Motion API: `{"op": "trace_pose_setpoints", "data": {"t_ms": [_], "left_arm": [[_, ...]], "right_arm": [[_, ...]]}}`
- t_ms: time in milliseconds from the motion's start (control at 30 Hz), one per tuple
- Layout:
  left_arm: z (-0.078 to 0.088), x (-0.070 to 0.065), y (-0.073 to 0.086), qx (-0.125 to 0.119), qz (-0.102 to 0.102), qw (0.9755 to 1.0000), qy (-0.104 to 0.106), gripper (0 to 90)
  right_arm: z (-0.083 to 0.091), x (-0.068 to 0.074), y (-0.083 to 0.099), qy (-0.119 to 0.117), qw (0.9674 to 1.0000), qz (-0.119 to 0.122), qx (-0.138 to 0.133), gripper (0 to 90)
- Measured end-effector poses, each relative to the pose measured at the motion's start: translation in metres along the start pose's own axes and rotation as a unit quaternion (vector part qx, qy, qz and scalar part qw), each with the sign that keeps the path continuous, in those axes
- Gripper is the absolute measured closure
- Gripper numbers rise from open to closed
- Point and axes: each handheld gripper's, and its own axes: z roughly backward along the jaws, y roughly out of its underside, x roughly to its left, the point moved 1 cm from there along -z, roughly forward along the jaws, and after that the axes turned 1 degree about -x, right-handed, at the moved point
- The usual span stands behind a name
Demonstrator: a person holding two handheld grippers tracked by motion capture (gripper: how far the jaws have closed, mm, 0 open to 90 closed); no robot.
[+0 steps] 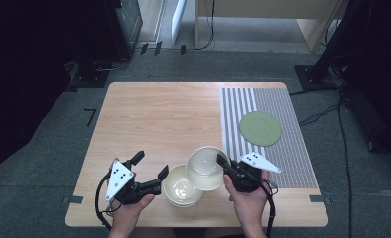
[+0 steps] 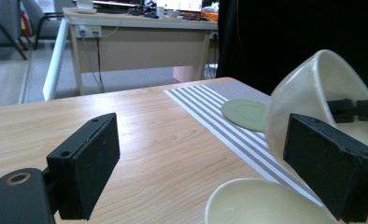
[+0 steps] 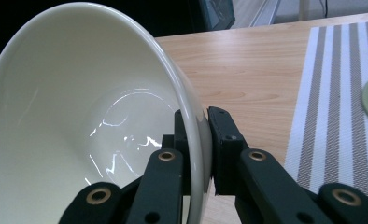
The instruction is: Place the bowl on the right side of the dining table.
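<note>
A cream bowl (image 1: pixel 206 167) hangs tilted above the table, its opening turned toward the left. My right gripper (image 1: pixel 222 159) is shut on its rim; in the right gripper view the jaws (image 3: pixel 203 140) pinch the wall of that bowl (image 3: pixel 79 116) from inside and outside. A second cream bowl (image 1: pixel 182 192) rests upright on the wood just below and left of it. My left gripper (image 1: pixel 152 164) stands open beside this lower bowl, jaws wide with nothing between them. In the left gripper view its gripper (image 2: pixel 210 168) frames the resting bowl's rim (image 2: pixel 261 203) and the tilted bowl (image 2: pixel 299 98).
A grey-and-white striped mat (image 1: pixel 283 158) covers the right part of the wooden table (image 1: pixel 159 114). A flat green plate (image 1: pixel 260 128) lies on the mat. The table's front edge runs close to both hands. A desk and cables stand beyond the far edge.
</note>
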Motion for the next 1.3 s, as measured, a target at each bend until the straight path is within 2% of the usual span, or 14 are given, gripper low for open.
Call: {"op": "trace_pose_setpoints", "data": {"t_ms": [200,433,567,800,900,1300], "left_arm": [[0.000,0.013,0.004,0.004,0.010,0.9997,-0.021,10.3],[0.003,0.037,0.010,0.009,0.030,0.9982,-0.052,10.4],[0.005,0.052,0.016,0.014,0.032,0.9963,-0.078,10.6],[0.008,0.076,0.029,0.026,0.052,0.9924,-0.109,11.7],[0.009,0.082,0.033,0.034,0.054,0.9913,-0.115,11.7],[0.004,0.103,0.056,0.079,0.074,0.9881,-0.110,11.0]], "right_arm": [[0.002,-0.006,-0.002,0.008,1.0000,-0.002,-0.003,83.5],[0.004,-0.011,-0.004,0.009,0.9999,0.002,-0.007,83.6],[0.005,-0.014,-0.005,0.011,0.9999,0.000,-0.006,83.6],[0.005,-0.020,-0.005,0.016,0.9998,-0.005,-0.006,83.5],[0.005,-0.021,-0.005,0.017,0.9998,-0.006,-0.006,83.5],[0.010,-0.030,-0.008,0.025,0.9995,-0.014,-0.015,83.6]]}}
